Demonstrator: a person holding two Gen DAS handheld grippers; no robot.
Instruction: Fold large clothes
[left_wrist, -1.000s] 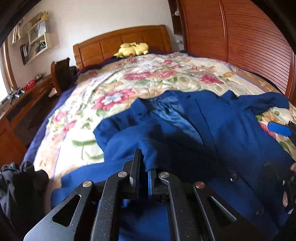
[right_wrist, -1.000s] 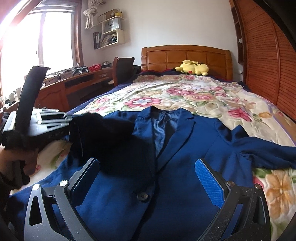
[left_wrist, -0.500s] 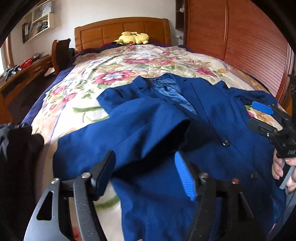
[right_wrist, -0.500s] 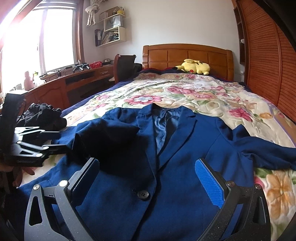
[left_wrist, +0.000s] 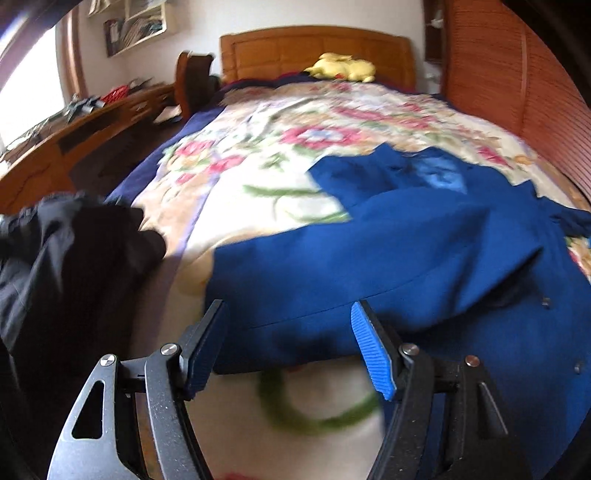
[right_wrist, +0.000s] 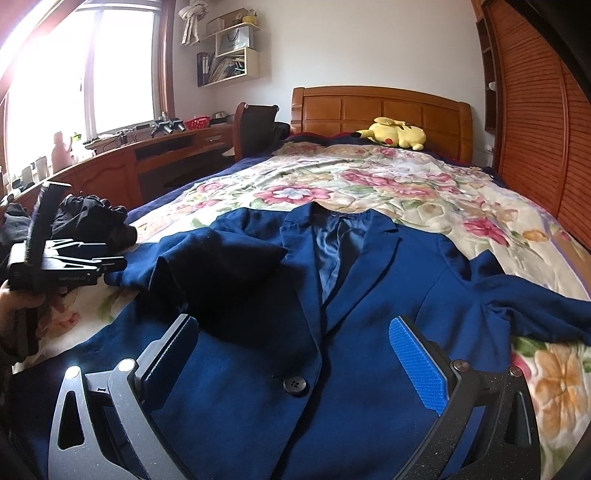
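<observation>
Left gripper (left_wrist: 288, 354) has its jaws spread with nothing pinched, parked over the near side edge of the blue blazer (right_wrist: 332, 295). Right gripper (right_wrist: 295, 365) is spread and empty too, over the blazer's front by the button (right_wrist: 294, 385). Blazer lies face up on the floral bedspread (right_wrist: 369, 177), one sleeve folded across at 10 o'clock, collar at 12. Black clothes (left_wrist: 62, 266) piled at 9.
</observation>
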